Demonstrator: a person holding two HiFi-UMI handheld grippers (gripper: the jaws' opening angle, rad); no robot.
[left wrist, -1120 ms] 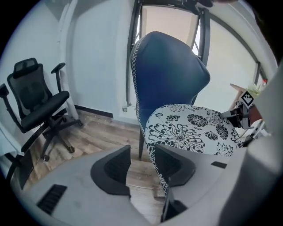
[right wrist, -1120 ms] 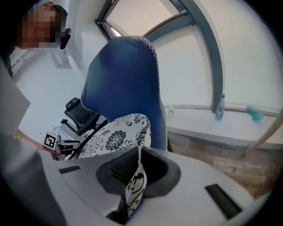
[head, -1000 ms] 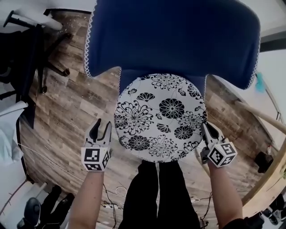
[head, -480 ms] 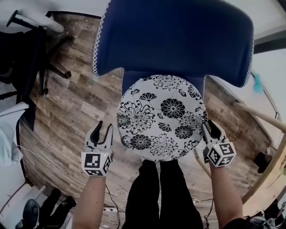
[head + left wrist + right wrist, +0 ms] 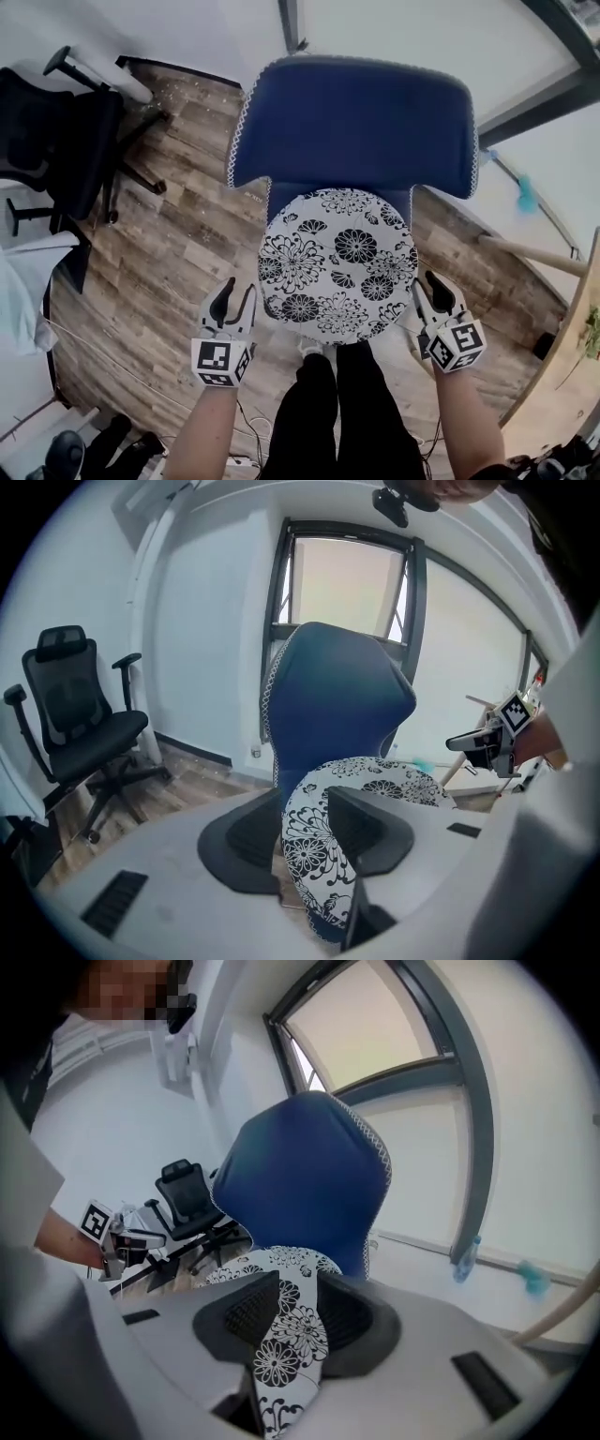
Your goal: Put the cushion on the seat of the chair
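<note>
The round black-and-white floral cushion lies over the seat of the blue chair, in front of its backrest. My right gripper is at the cushion's right front edge. In the right gripper view this gripper is shut on the cushion's rim. My left gripper is open just beside the cushion's left front edge. In the left gripper view the cushion's edge shows in the gap of that gripper. The seat itself is hidden under the cushion.
A black office chair stands on the wooden floor to the left, also seen in the left gripper view. The person's dark legs are right before the seat. A bottle stands on the window sill behind the chair.
The head view has pulled back, so the chair looks smaller. My left gripper has shifted right toward the cushion's edge, which now shows in its gap. The right gripper keeps its hold.
</note>
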